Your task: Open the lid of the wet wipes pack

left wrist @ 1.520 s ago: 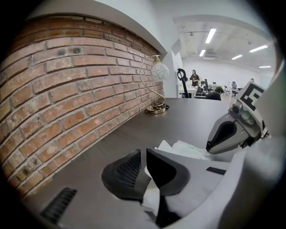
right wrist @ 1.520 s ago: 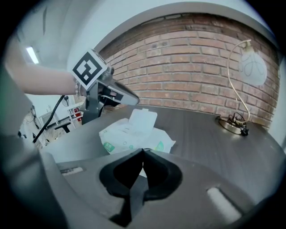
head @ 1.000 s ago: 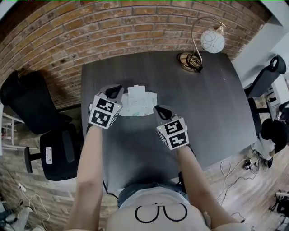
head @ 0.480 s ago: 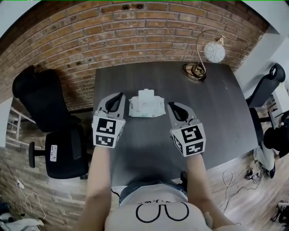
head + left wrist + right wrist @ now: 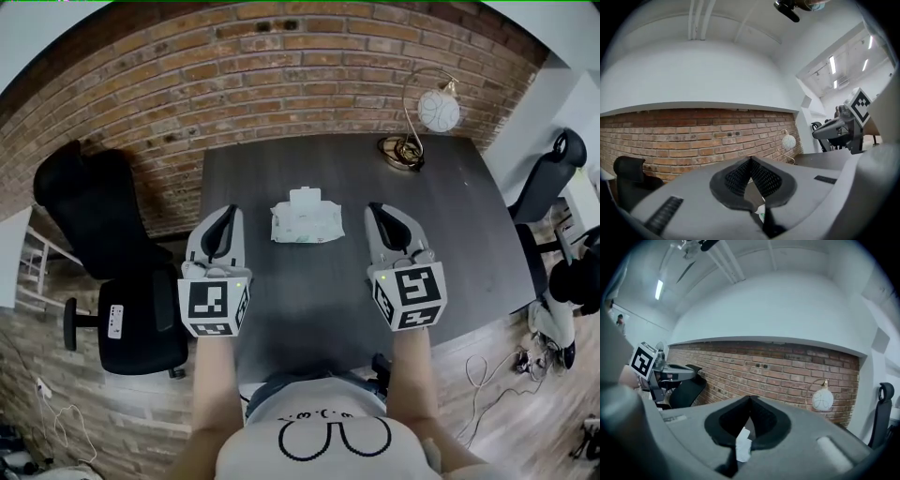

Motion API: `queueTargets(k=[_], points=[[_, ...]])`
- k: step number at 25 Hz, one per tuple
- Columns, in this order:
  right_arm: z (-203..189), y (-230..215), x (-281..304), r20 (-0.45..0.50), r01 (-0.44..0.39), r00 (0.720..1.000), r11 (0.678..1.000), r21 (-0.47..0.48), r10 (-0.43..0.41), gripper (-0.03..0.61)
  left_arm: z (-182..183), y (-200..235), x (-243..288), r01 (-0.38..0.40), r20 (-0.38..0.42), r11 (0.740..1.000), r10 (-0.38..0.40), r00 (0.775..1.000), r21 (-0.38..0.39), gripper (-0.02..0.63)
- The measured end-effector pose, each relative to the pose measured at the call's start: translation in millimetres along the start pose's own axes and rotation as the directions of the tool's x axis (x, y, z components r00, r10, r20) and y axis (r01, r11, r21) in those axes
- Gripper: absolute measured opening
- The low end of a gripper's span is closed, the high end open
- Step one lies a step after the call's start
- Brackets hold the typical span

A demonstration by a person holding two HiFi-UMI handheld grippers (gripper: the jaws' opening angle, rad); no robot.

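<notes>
White plastic with a faint green print, the wet wipes pack (image 5: 306,225) lies flat near the middle of the dark table (image 5: 441,225), and a small white lid (image 5: 305,197) juts past its far edge, looking folded back and open. The pack sits where it was a second ago, and the lid looks the same. What is different is the grippers: then they crowded the pack's near corners, the left one almost against it. Now the left gripper (image 5: 228,217) and the right gripper (image 5: 380,212) stand well clear on either side, pulled toward the person and lifted off the table. Both have their jaws closed tip to tip and carry nothing; the white scrap seen through the gap behind each pair of pads in the gripper views is most likely the pack on the table beyond. I judge the lid step is done and the hands are backing away, though the hinge is too small to check. As for writing, the print on the pack cannot be read. The cubes on the grippers show only black-and-white square patterns, and the white label on the black chair (image 5: 131,319) to the left is illegible. Farther out, a lamp (image 5: 438,111) with a white globe stands at the table's far corner, before the brick wall (image 5: 281,75).
</notes>
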State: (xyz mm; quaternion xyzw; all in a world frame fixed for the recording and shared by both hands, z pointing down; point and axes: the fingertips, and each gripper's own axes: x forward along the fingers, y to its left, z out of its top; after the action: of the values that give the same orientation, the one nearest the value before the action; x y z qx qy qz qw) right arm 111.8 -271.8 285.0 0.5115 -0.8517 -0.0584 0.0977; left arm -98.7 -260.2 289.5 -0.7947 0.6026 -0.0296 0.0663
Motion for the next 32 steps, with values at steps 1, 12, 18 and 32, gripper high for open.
queueTargets(k=[1,12,18,32], points=[[4,0,-3,0.009,0.005,1.0,1.0,0.002,-0.005,0.002,4,0,-2,-0.002,0.011,1.0,0.002,1.0,0.003,-0.002],[39,6,-21,0.068,0.023,0.997,0.999,-0.03,-0.021,0.002,33,10,-19,-0.019,0.066,0.999,0.017,0.998,0.035,-0.002],[48,9,-23,0.065,0.024,0.998,0.998,-0.053,-0.02,0.002,45,15,-22,-0.025,0.081,0.999,0.022,0.997,0.044,-0.002],[50,2,-28,0.065,0.032,0.997,0.998,-0.056,-0.028,0.002,50,12,-19,-0.019,0.093,0.999,0.016,0.996,0.039,-0.002]])
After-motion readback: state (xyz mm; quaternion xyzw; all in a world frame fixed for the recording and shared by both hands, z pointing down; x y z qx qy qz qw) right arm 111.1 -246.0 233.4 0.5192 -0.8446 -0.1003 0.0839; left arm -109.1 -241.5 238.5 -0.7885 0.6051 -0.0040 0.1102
